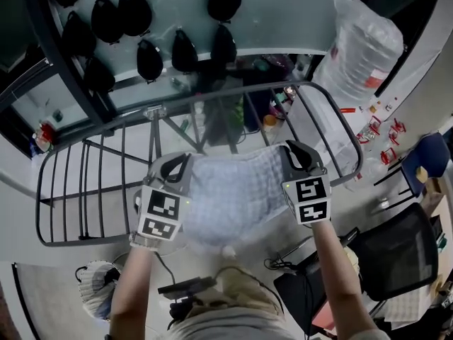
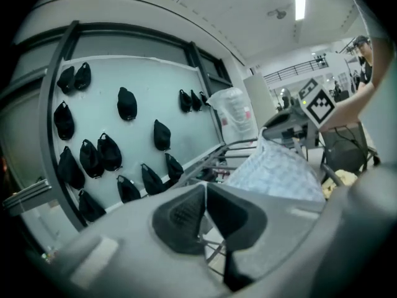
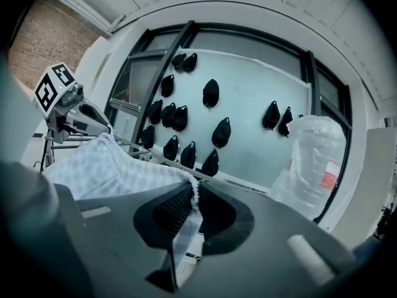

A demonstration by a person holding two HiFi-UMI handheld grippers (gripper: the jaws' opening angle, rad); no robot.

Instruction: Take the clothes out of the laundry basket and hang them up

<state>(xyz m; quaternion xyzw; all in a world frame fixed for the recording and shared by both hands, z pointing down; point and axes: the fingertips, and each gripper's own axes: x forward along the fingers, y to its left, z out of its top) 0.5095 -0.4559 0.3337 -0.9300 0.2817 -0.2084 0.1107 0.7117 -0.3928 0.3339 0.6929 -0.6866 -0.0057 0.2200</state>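
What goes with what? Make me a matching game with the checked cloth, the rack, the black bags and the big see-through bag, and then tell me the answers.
Things
1. checked garment
2. drying rack
3. black bags
4. clear plastic bag

Places or looks
A. hung on the pale wall panel
B. beside the rack's right end
C. stretched between the left gripper and the right gripper, each shut on one side of it
D. made of dark metal bars

Right pairs: 1-C, 2-D, 3-A, 4-B
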